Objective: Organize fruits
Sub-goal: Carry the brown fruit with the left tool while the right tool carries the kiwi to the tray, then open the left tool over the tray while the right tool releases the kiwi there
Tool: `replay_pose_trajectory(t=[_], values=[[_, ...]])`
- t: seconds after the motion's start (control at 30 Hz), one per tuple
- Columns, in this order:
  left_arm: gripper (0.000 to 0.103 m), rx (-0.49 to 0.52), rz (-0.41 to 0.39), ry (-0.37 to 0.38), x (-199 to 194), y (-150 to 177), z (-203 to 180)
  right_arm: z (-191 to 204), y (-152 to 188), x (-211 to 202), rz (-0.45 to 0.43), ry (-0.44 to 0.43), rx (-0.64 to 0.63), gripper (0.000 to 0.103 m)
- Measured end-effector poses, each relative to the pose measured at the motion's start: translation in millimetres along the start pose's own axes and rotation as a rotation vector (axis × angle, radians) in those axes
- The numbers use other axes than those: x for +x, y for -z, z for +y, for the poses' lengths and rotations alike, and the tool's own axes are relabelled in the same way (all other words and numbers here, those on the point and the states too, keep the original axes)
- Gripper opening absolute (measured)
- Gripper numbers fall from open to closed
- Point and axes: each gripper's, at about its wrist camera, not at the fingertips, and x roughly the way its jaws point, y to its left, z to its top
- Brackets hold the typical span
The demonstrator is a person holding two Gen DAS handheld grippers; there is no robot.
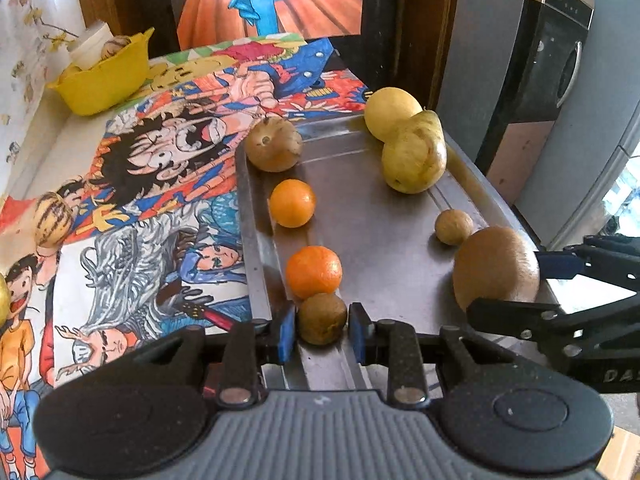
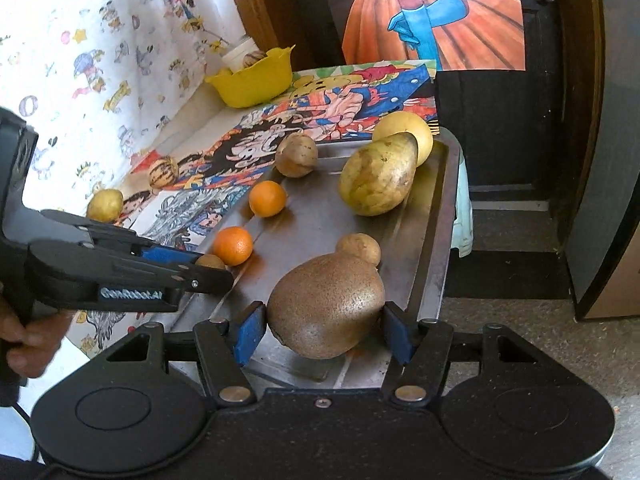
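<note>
A steel tray (image 1: 384, 220) holds two oranges (image 1: 292, 203), a round brown fruit (image 1: 274, 144), a yellow round fruit (image 1: 392, 112), a yellow-green pear-shaped fruit (image 1: 414, 160) and a little brown fruit (image 1: 454, 227). At the tray's near left corner, my left gripper (image 1: 322, 330) is shut on a small brown fruit (image 1: 322, 318) that rests on the tray, its blue pads against both sides. Near the tray's front right edge, my right gripper (image 2: 324, 334) is shut on a large brown fruit (image 2: 326, 308), just above the metal.
A yellow bowl (image 1: 104, 76) with a striped fruit in it sits at the back left of the cartoon-print cloth. A striped fruit (image 2: 163, 171) and a yellow fruit (image 2: 105, 205) lie loose on the cloth. A dark wooden door stands behind the tray, with floor to its right.
</note>
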Motion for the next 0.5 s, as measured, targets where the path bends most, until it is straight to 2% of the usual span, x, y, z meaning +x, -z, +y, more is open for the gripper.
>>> replay_pose_trajectory(t=[0.07, 0.13, 0.17, 0.27, 0.4, 0.5], values=[[0.043, -0.036, 0.017, 0.026, -3, -2, 5, 1, -3, -1, 0.023, 0.013, -0.012, 0.066], [0.057, -0.081, 0.022, 0.053, -9, -4, 10, 4, -6, -4, 0.036, 0.03, -0.03, 0.071], [0.06, -0.094, 0.02, 0.046, -13, -5, 12, 4, -7, -8, 0.027, 0.031, -0.032, 0.075], [0.066, -0.105, 0.015, 0.029, -28, -4, 15, 8, -16, -20, 0.017, 0.04, -0.032, 0.079], [0.082, -0.159, 0.017, 0.01, -52, -1, 27, 17, -27, -42, 0.008, 0.047, -0.032, 0.088], [0.091, -0.194, 0.016, -0.015, -74, 4, 37, 27, -32, -60, 0.007, 0.056, -0.029, 0.095]])
